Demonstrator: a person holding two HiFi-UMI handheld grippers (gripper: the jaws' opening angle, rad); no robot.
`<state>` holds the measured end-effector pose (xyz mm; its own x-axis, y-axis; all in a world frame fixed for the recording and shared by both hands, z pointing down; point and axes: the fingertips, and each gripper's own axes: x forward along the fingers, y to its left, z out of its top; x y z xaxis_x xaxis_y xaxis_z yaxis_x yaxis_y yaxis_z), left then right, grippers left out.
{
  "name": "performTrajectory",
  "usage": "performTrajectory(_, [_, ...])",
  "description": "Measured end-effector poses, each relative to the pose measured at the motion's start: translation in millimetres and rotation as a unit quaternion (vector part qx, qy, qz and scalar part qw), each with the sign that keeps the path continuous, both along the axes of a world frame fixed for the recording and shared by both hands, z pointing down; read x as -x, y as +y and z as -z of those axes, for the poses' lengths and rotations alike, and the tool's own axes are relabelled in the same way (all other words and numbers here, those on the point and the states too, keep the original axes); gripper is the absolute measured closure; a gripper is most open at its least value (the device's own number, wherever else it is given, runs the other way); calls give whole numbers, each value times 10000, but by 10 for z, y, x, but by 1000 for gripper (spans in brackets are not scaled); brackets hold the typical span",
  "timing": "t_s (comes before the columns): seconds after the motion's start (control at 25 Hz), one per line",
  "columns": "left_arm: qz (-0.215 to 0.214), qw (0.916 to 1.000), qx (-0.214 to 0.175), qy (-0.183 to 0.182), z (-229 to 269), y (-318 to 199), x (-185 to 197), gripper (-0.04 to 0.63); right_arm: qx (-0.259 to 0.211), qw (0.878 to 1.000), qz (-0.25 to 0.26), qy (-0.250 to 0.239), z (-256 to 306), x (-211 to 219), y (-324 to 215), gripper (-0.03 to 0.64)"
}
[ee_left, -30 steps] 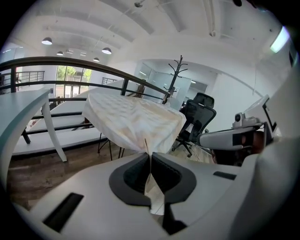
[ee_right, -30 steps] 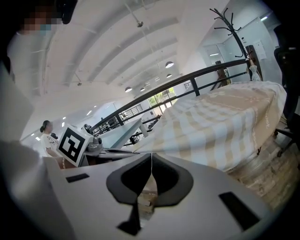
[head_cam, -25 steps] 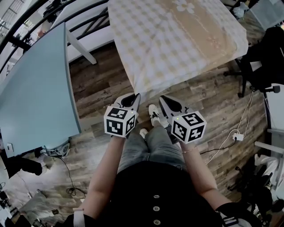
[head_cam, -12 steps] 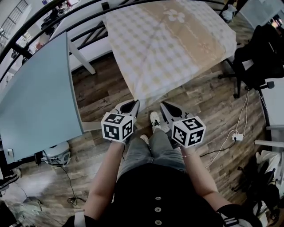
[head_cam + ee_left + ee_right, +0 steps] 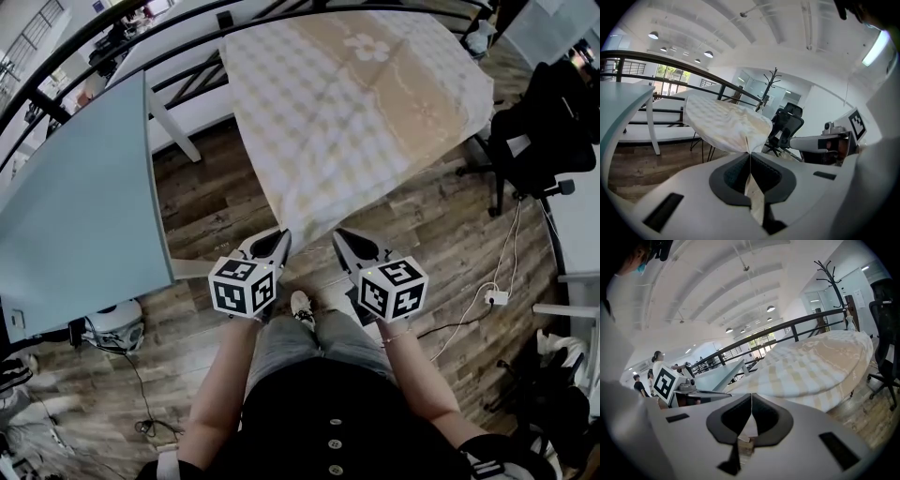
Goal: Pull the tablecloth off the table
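Down by the near edge of the table, both grippers are holding the soft yellow-and-white checked tablecloth (image 5: 356,112). The left gripper (image 5: 275,242) is squeezing a thin fold of the cloth between its closed jaws. The left gripper view is showing that fold running up from the dark pads. The right gripper (image 5: 341,240) is doing the same thing just beside it, with its jaws shut tight on another bit of the cloth edge.

Since a moment ago, the person seems to be stepping backward. The two grippers are now sitting lower and nearer to the person's body than before. More of the far end of the cloth, with its pale flower print, is coming into the head view. The near edge of the cloth is following the grippers down and toward the person, and it is looking pulled tight where the jaws are pinching it.

The cloth is still lying over the whole table top, so the table is hiding under it. So the pull is probably only starting, and most of the job is still waiting.

On the brown wooden plank floor (image 5: 431,225), the big light blue flat table top (image 5: 75,187) is standing at the left. The black office chair (image 5: 544,131) is standing at the right, near the cloth's right side.
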<state>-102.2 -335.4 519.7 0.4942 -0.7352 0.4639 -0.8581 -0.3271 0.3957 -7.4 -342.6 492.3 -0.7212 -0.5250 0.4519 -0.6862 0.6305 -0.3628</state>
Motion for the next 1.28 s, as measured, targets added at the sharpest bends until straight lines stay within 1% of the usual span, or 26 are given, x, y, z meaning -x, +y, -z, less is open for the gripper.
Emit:
performTrajectory(0.32, [337, 9994, 8, -8, 104, 55, -49, 577, 37, 9999, 130, -107, 106, -132, -5, 589])
performTrajectory(0.52, [470, 9989, -66, 6, 140, 236, -162, 577, -25, 9996, 240, -170, 131, -194, 202, 589])
performTrajectory(0.76, [597, 9981, -144, -31, 91, 607, -261, 577, -162, 9993, 220, -252, 115, -397, 532, 589])
performTrajectory(1.0, [648, 9975, -261, -141, 166, 862, -390, 577, -160, 9989, 239, -359, 124, -570, 835, 589])
performTrajectory(1.28, [781, 9959, -380, -252, 264, 1105, -519, 577, -309, 9982, 281, -438, 222, -772, 1071, 589])
